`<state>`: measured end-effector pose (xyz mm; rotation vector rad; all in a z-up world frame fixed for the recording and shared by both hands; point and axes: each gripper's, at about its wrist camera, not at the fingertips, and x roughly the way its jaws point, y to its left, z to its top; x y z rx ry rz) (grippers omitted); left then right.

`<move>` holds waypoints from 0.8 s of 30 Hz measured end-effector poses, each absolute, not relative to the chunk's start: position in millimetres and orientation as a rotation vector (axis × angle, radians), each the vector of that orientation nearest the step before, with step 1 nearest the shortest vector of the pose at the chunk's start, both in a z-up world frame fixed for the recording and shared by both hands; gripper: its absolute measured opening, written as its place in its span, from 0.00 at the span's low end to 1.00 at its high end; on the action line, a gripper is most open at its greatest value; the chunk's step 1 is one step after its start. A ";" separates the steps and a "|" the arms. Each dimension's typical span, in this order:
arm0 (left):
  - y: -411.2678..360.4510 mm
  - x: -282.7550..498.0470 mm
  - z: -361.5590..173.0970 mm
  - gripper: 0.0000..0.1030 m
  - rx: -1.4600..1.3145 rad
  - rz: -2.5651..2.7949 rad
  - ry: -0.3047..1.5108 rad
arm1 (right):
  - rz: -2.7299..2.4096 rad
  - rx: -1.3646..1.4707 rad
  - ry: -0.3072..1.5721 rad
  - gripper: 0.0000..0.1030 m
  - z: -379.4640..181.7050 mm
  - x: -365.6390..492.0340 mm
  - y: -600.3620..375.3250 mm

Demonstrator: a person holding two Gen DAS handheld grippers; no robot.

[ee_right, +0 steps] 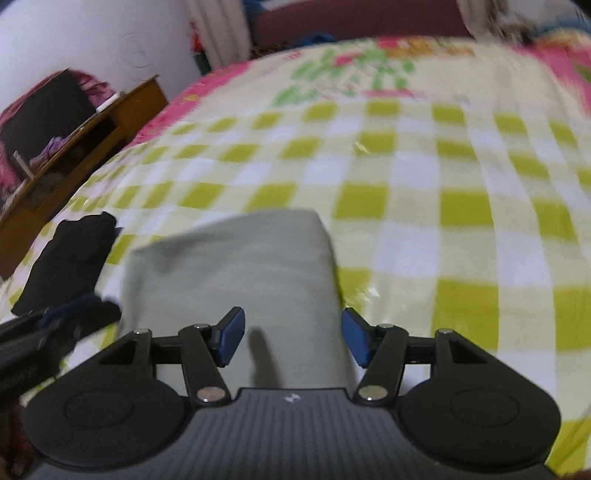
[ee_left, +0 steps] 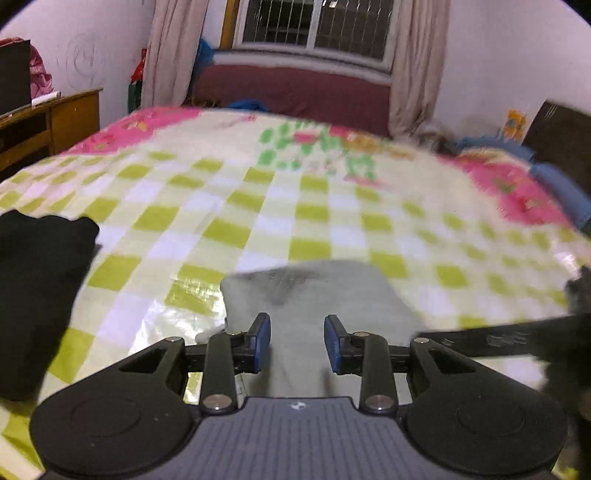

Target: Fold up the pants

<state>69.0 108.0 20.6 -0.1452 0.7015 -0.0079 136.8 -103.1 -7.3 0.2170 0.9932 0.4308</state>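
Checked yellow-green and white cloth with a glossy sheen covers the bed [ee_left: 258,206] across most of the left wrist view, turning to a pink floral border toward the upper left and the right edge. Pale grey pants [ee_left: 314,295], folded into a compact block, lie at lower centre of the frame, directly ahead of the left gripper [ee_left: 297,341]. Its 2 blue-padded jaws stand spread, with nothing between them but the grey fabric below. A black garment [ee_left: 40,291] lies at the left edge. A wooden desk [ee_left: 48,122] stands at upper left against a white wall [ee_left: 85,48]. At top centre a barred window [ee_left: 314,26] sits between 2 beige curtains [ee_left: 170,51], with a dark red sofa [ee_left: 295,92] beneath it. A blurred black gripper part reaches in from the right edge.

Motion blur softens the right wrist view. The same checked bed cover [ee_right: 443,177] fills the frame, pink-bordered along the upper left and upper right. The grey pants [ee_right: 236,266] run from the centre down to the right gripper [ee_right: 293,343], whose 2 blue jaws are spread wide on either side of the fabric, gripping nothing. The black garment [ee_right: 70,258] lies at left, just beside the pants. The wooden desk [ee_right: 77,147] angles up the left edge, the white wall [ee_right: 110,33] behind it.
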 end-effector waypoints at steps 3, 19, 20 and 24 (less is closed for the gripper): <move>113.0 76.6 -12.1 0.44 -0.154 0.021 0.827 | 0.461 0.283 1.076 0.59 -30.4 131.4 -111.8; 112.5 93.6 -22.0 0.70 -0.063 0.096 0.832 | 0.560 0.485 1.070 0.25 -44.2 64.0 -126.3; 112.0 97.8 -24.7 0.70 -0.065 0.090 0.839 | 0.555 0.482 1.067 0.24 -44.3 62.4 -126.2; 96.4 108.4 -30.8 0.74 -0.004 0.067 0.825 | 0.521 0.461 1.066 0.23 -41.7 56.7 -128.1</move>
